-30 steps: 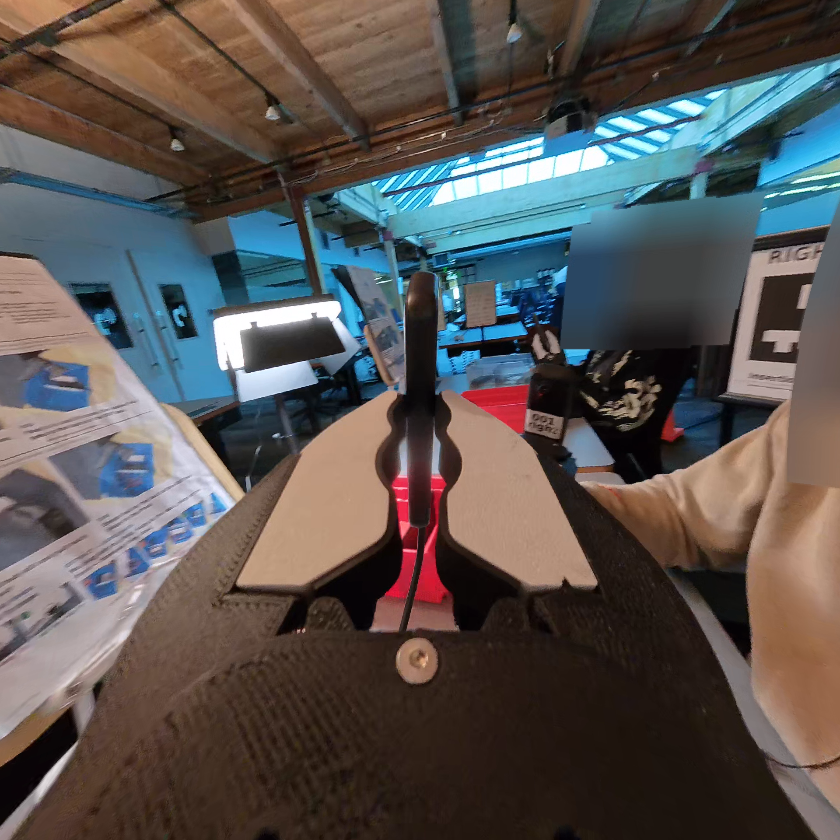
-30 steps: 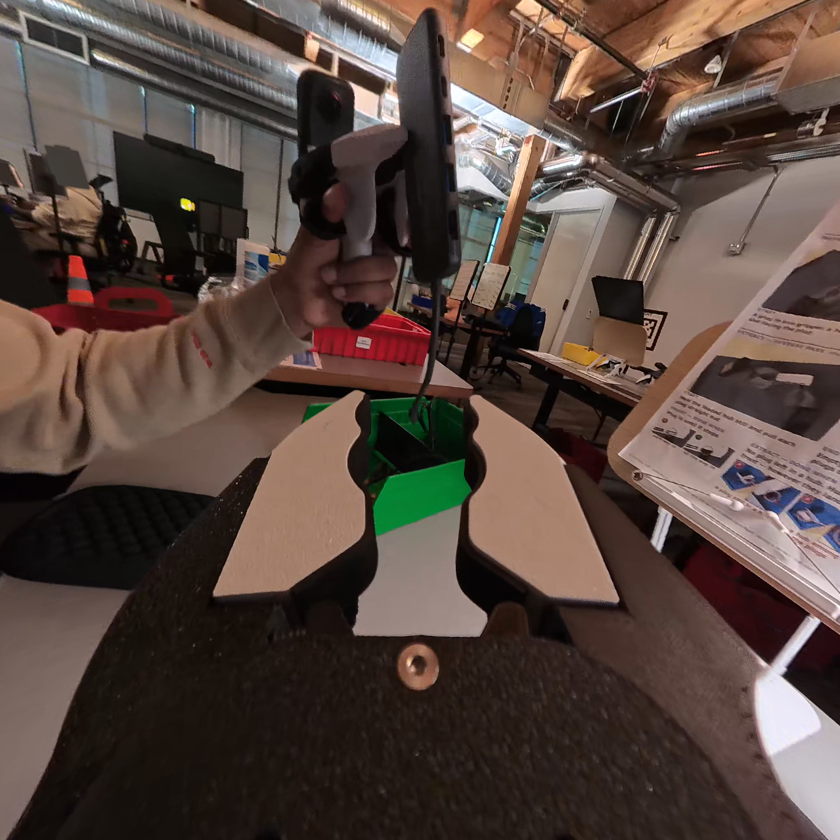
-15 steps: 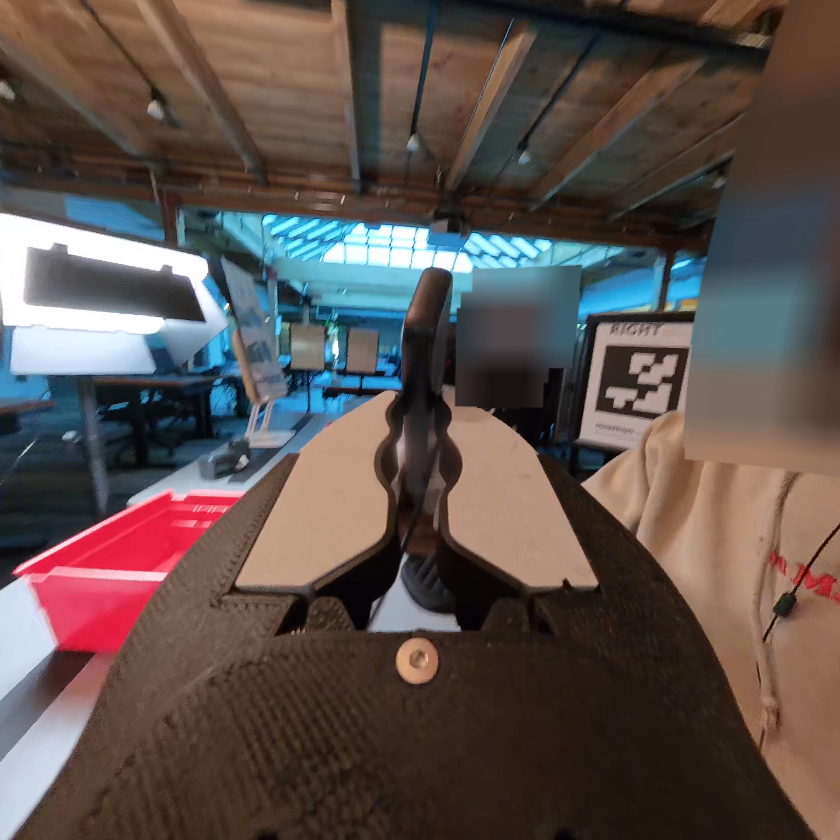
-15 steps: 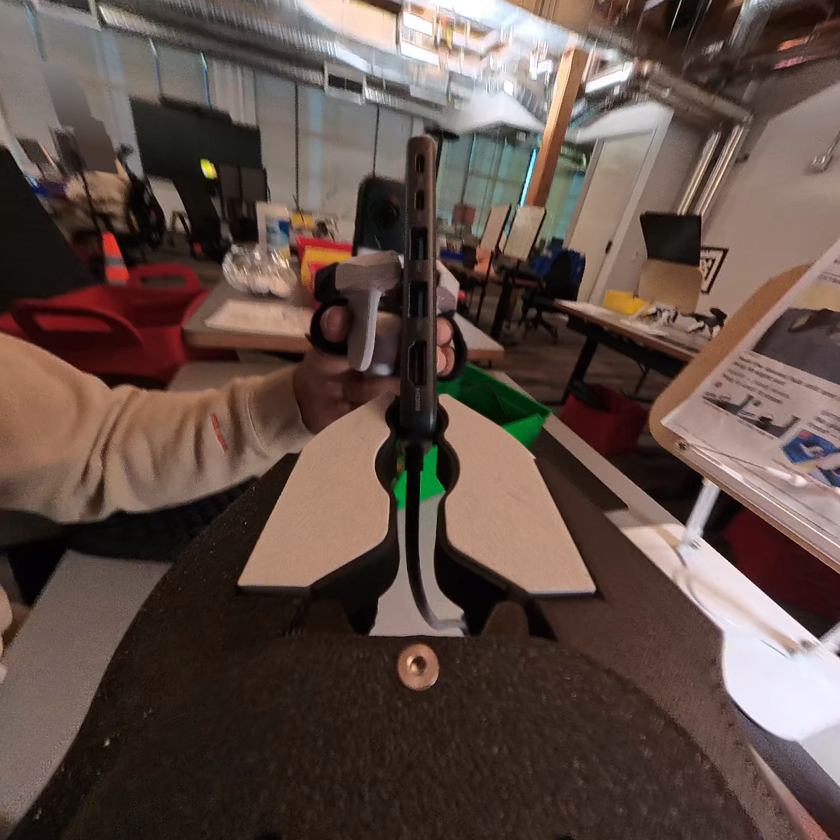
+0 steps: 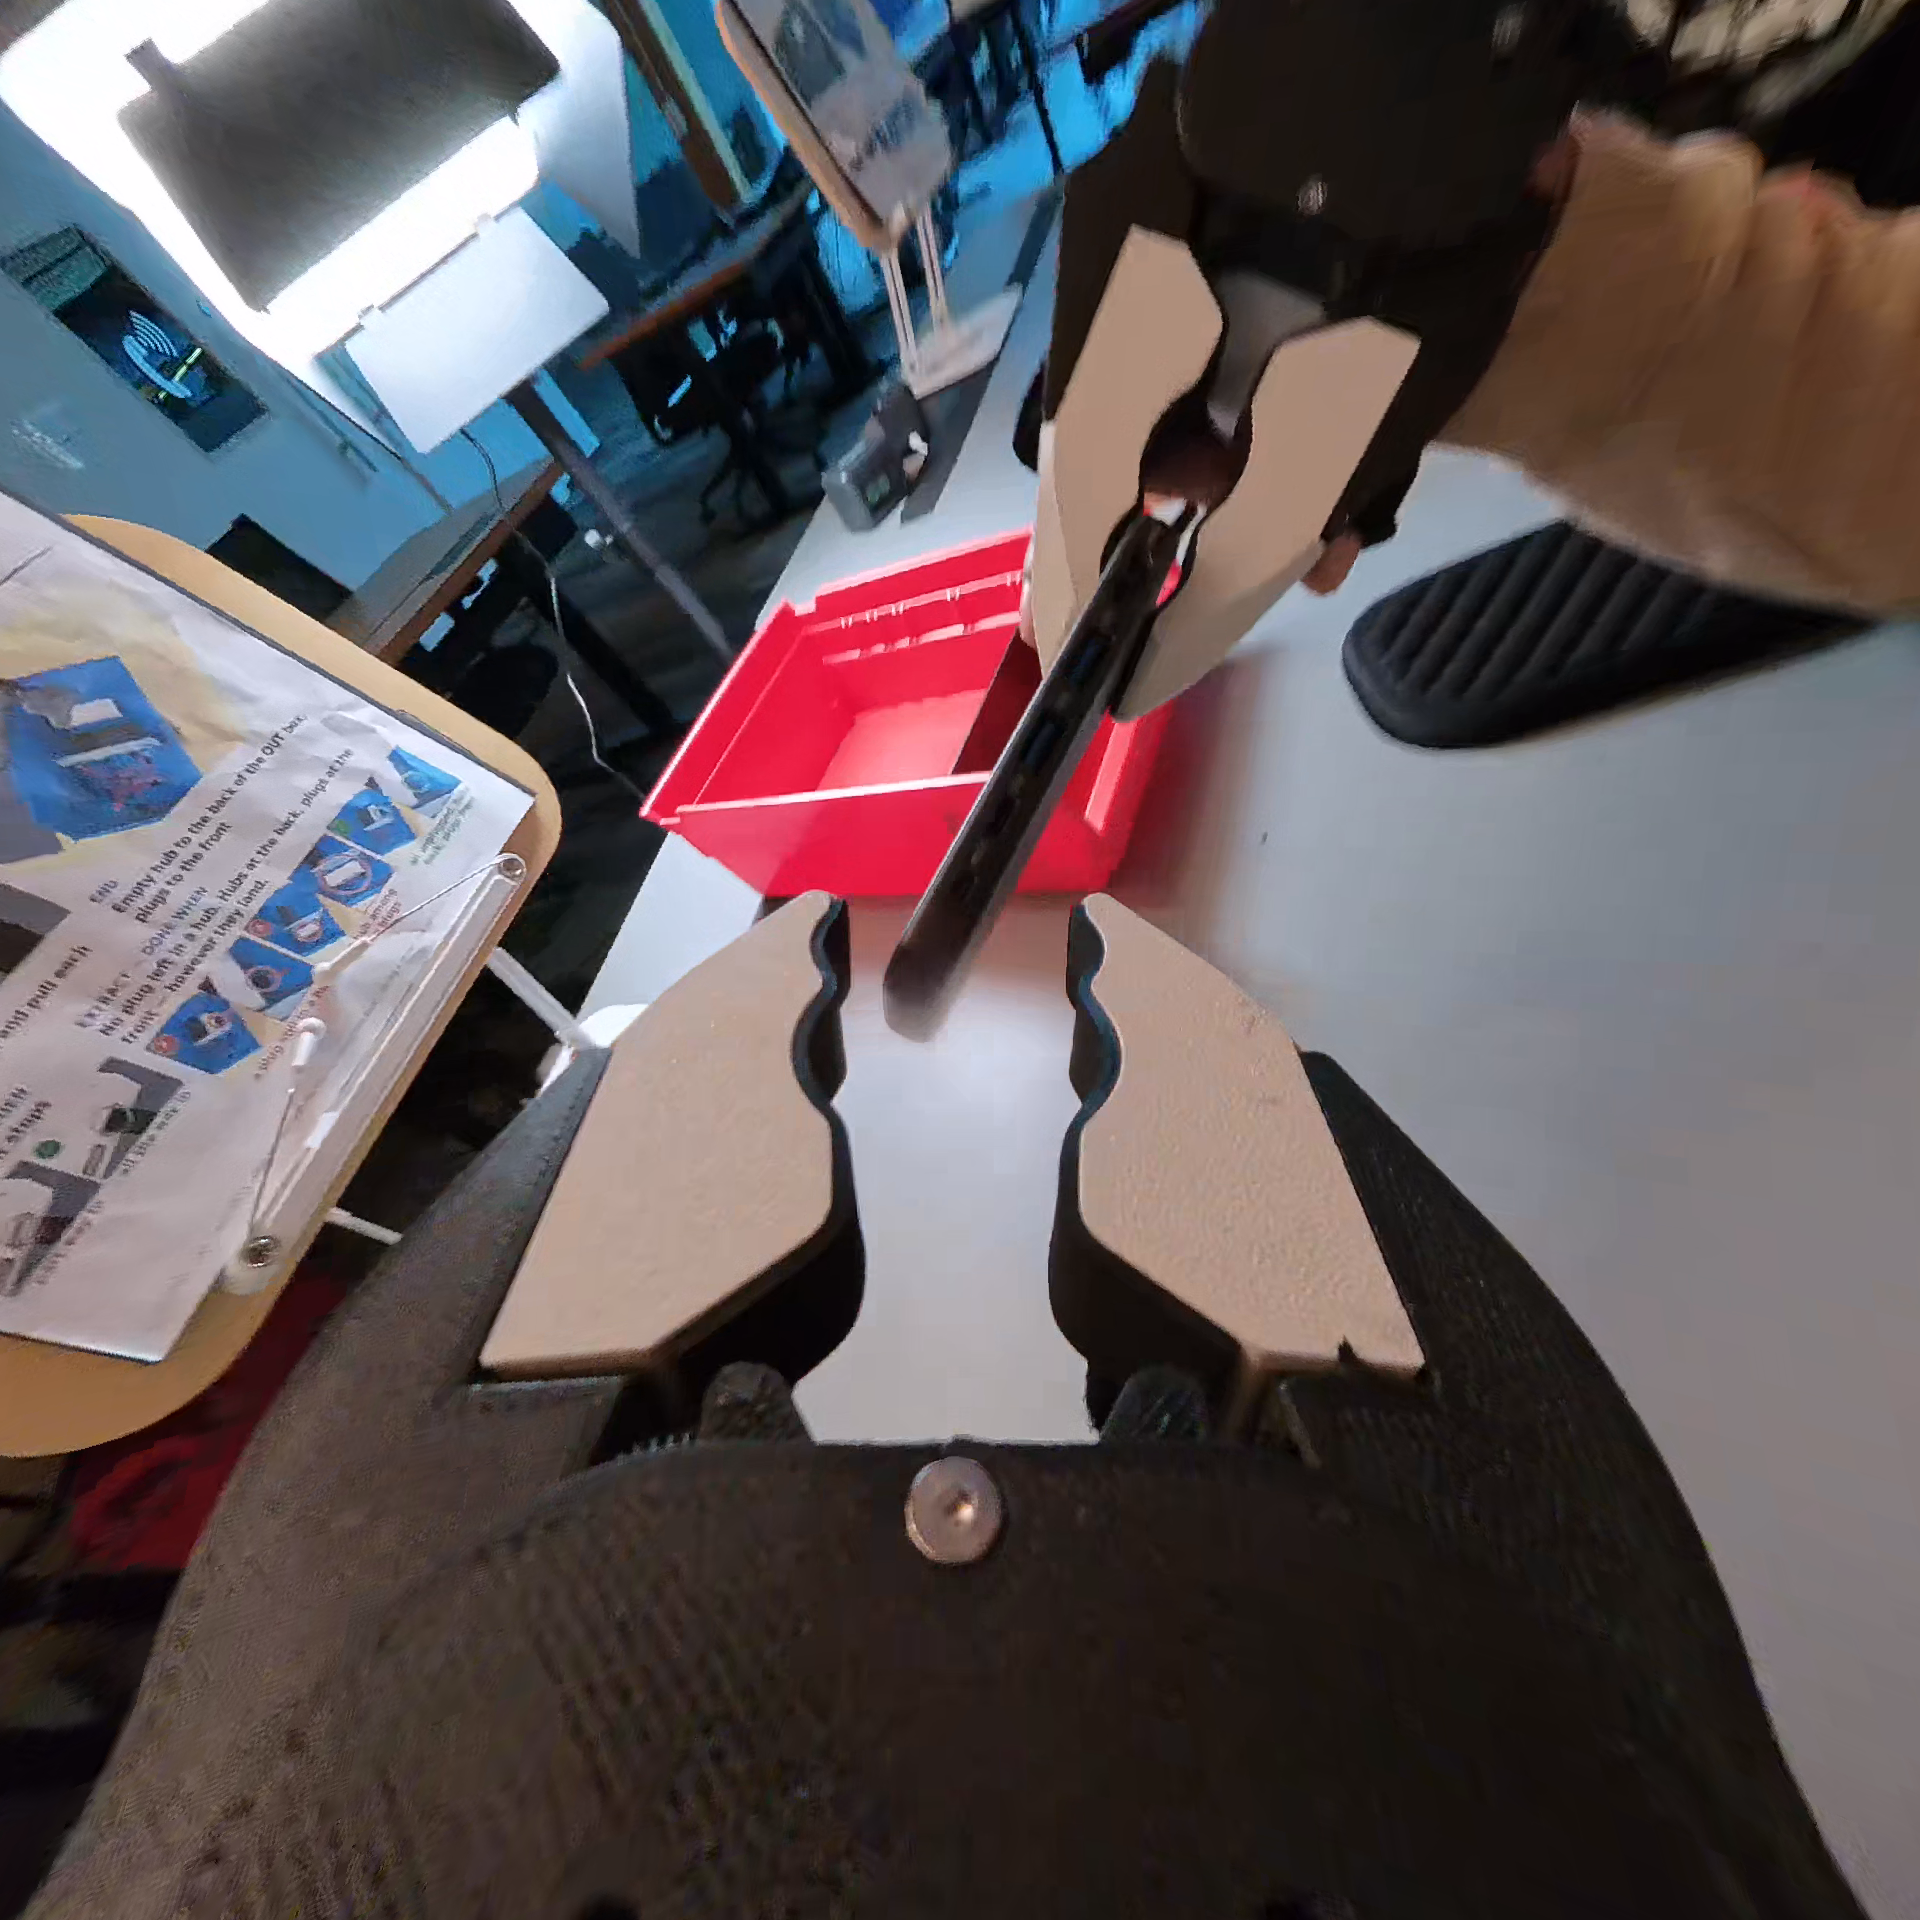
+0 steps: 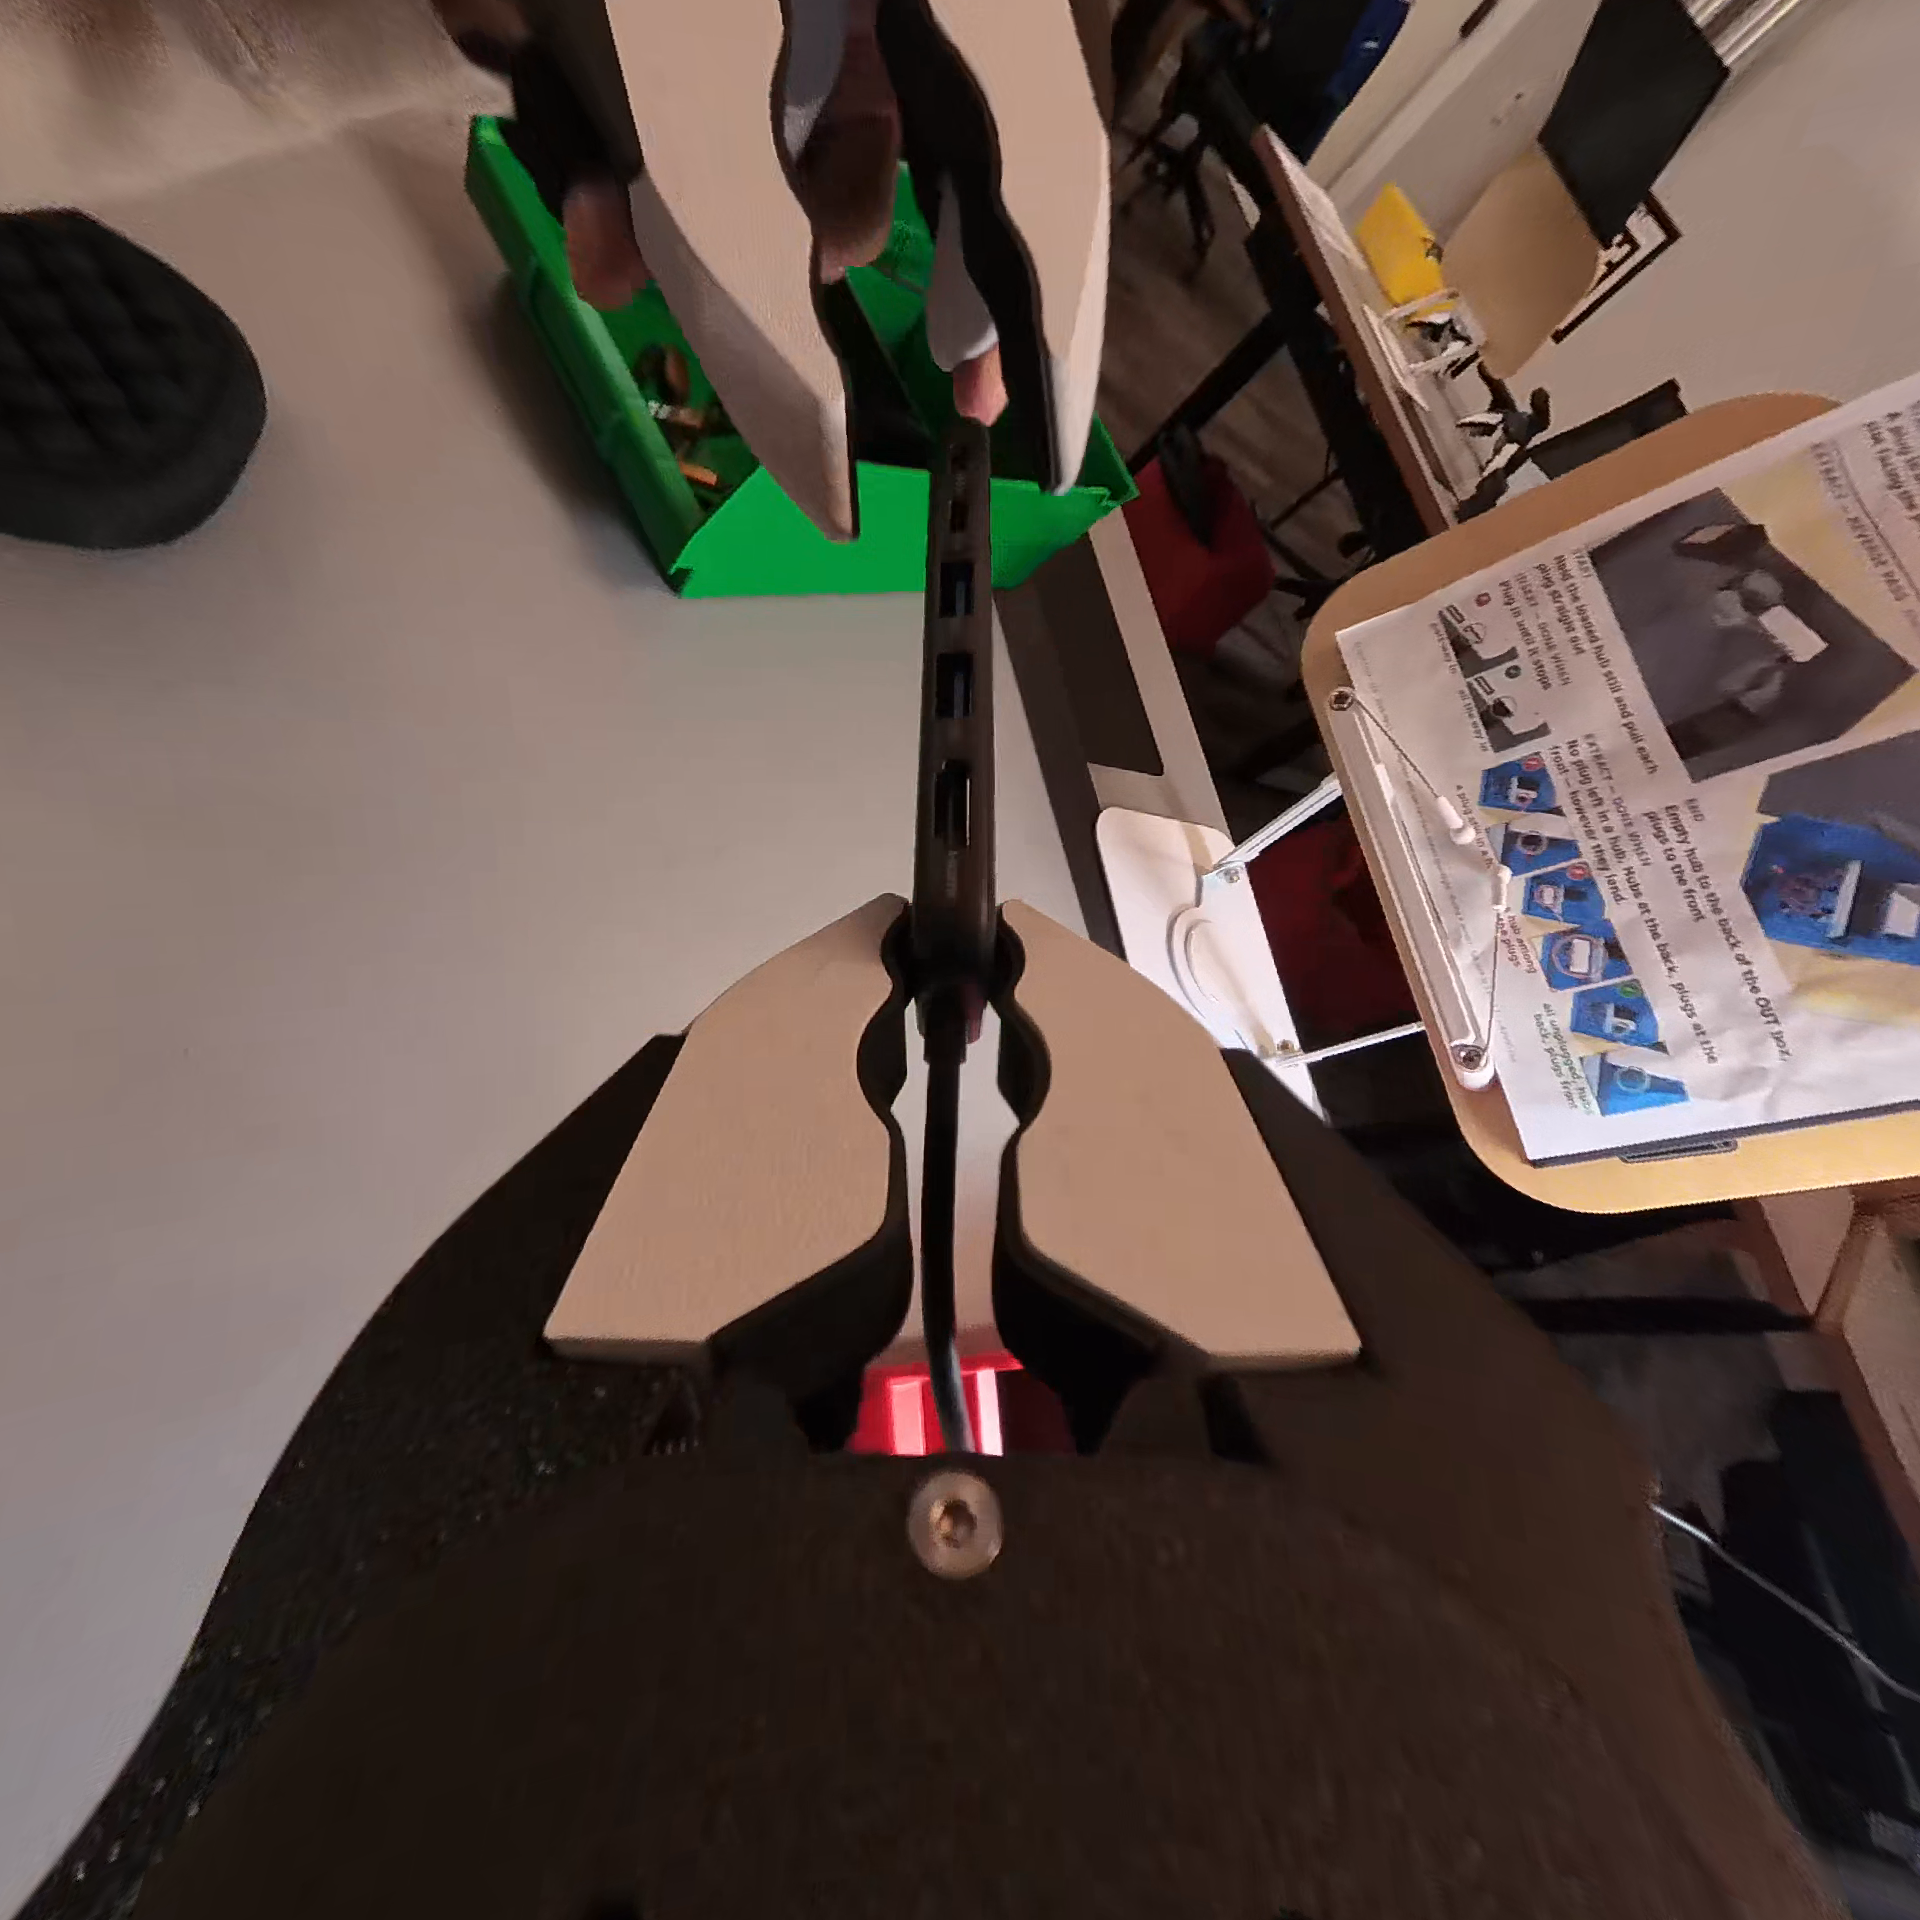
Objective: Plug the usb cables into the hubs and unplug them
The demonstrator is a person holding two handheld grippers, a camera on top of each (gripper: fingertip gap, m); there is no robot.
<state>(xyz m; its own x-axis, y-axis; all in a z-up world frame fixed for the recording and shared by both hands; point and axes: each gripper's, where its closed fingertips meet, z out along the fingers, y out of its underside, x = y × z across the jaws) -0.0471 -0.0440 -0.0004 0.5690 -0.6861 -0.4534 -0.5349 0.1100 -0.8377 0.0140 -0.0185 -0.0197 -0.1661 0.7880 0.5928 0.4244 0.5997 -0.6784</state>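
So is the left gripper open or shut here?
Open: the left gripper has a wide gap between its fingers, and the hub is clamped only by the right gripper.

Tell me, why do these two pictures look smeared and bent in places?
Left wrist view: the hub tip and the right gripper are motion-blurred, a bright lamp overexposes the top corner, and the wide lens curves the edges. Right wrist view: the green bin and left gripper are smeared; the hub is sharper.

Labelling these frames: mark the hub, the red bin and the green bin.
hub (image 6: 954, 727): right wrist view, port-lined edge.
red bin (image 5: 831, 842): left wrist view, near outer wall.
green bin (image 6: 769, 545): right wrist view, front wall.
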